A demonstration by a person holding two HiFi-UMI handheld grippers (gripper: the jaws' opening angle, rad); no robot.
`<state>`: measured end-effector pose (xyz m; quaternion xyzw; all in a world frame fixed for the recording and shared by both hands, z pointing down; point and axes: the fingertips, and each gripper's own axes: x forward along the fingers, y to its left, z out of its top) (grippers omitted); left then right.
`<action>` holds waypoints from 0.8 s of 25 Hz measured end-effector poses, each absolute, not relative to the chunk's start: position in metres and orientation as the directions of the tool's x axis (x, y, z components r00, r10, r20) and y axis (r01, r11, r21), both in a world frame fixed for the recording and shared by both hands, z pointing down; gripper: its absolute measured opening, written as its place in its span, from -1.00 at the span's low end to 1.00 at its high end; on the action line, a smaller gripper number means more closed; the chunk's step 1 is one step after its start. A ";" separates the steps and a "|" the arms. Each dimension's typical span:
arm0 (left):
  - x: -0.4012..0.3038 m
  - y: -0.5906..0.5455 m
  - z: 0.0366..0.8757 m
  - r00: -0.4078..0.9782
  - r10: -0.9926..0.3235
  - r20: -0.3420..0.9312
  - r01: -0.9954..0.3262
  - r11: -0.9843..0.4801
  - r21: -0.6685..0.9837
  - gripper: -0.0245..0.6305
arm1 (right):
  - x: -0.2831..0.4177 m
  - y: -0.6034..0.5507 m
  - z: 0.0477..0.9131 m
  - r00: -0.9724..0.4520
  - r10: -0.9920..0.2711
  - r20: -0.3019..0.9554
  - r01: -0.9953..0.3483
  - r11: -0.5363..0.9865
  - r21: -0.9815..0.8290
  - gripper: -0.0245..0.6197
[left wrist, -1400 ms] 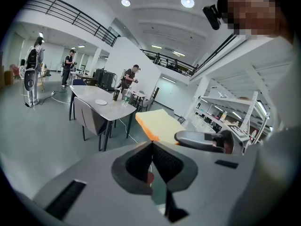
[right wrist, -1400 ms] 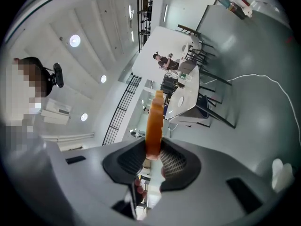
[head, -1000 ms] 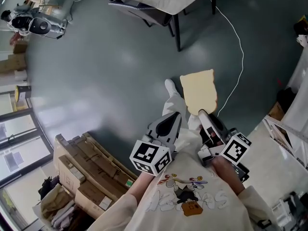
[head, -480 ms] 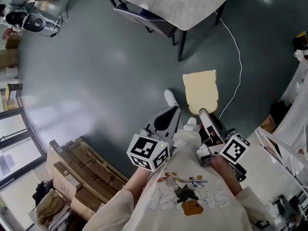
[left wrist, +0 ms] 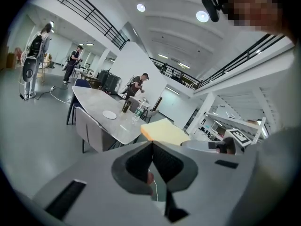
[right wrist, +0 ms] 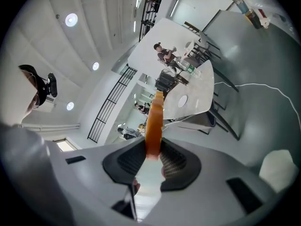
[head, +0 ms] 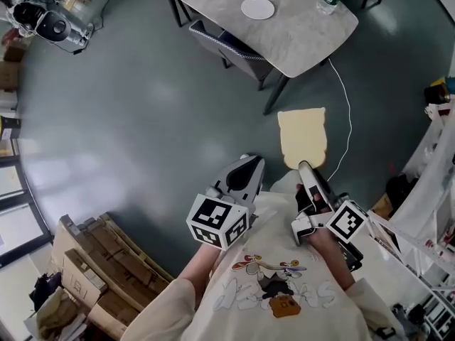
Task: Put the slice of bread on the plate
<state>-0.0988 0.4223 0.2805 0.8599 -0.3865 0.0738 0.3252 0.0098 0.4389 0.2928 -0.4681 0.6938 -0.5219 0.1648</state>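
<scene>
- Fingers of the right gripper are clamped on the near edge of the slice of bread.
- From that grip the bread is held out toward 12 o'clock above the floor, broad face up.
- At 9 o'clock of the right gripper, the left gripper is held with its fingers pressed together and nothing between them.
- Both grippers are held before the chest, side by side, pointed toward 12 o'clock and tipped slightly down.
- The right hand is wrapped behind its marker cube.
- The plate is seen on the table at 11 o'clock of the bread, well apart from it.
</scene>
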 end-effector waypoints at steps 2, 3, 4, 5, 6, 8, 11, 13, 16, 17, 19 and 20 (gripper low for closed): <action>-0.110 0.416 0.279 0.691 -0.625 0.364 -0.710 -0.489 0.507 -0.89 | 0.002 0.432 0.292 -0.510 -0.817 0.267 -0.496 0.026 -0.868 -0.64; -0.117 0.412 0.280 0.689 -0.630 0.359 -0.709 -0.482 0.514 -0.89 | -0.003 0.428 0.292 -0.511 -0.817 0.268 -0.497 0.026 -0.867 -0.64; -0.123 0.408 0.282 0.687 -0.634 0.355 -0.708 -0.474 0.524 -0.89 | -0.009 0.424 0.292 -0.510 -0.819 0.262 -0.485 0.022 -0.874 -0.64; -0.129 0.406 0.283 0.687 -0.635 0.352 -0.705 -0.465 0.536 -0.89 | -0.013 0.420 0.293 -0.505 -0.824 0.257 -0.472 0.015 -0.881 -0.64; -0.132 0.404 0.285 0.690 -0.633 0.351 -0.700 -0.460 0.546 -0.89 | -0.015 0.417 0.293 -0.495 -0.831 0.254 -0.464 0.006 -0.886 -0.64; -0.132 0.402 0.286 0.700 -0.620 0.354 -0.692 -0.465 0.552 -0.89 | -0.017 0.413 0.292 -0.480 -0.842 0.247 -0.460 0.002 -0.888 -0.64; -0.125 0.396 0.285 0.717 -0.595 0.365 -0.684 -0.496 0.535 -0.89 | -0.017 0.405 0.291 -0.478 -0.845 0.238 -0.457 0.008 -0.890 -0.64; -0.125 0.389 0.285 0.719 -0.589 0.369 -0.684 -0.502 0.529 -0.89 | -0.018 0.401 0.293 -0.477 -0.845 0.243 -0.452 -0.002 -0.892 -0.64; -0.123 0.381 0.285 0.715 -0.588 0.377 -0.687 -0.493 0.534 -0.89 | -0.013 0.394 0.294 -0.466 -0.848 0.252 -0.450 -0.018 -0.893 -0.64; -0.121 0.378 0.285 0.715 -0.587 0.379 -0.687 -0.493 0.533 -0.89 | -0.010 0.391 0.293 -0.466 -0.849 0.250 -0.448 -0.018 -0.894 -0.64; -0.116 0.370 0.287 0.715 -0.585 0.382 -0.688 -0.494 0.532 -0.89 | -0.007 0.381 0.293 -0.469 -0.849 0.244 -0.447 -0.009 -0.894 -0.64; -0.115 0.364 0.289 0.715 -0.584 0.384 -0.688 -0.492 0.533 -0.89 | -0.006 0.374 0.293 -0.471 -0.848 0.242 -0.453 -0.003 -0.891 -0.64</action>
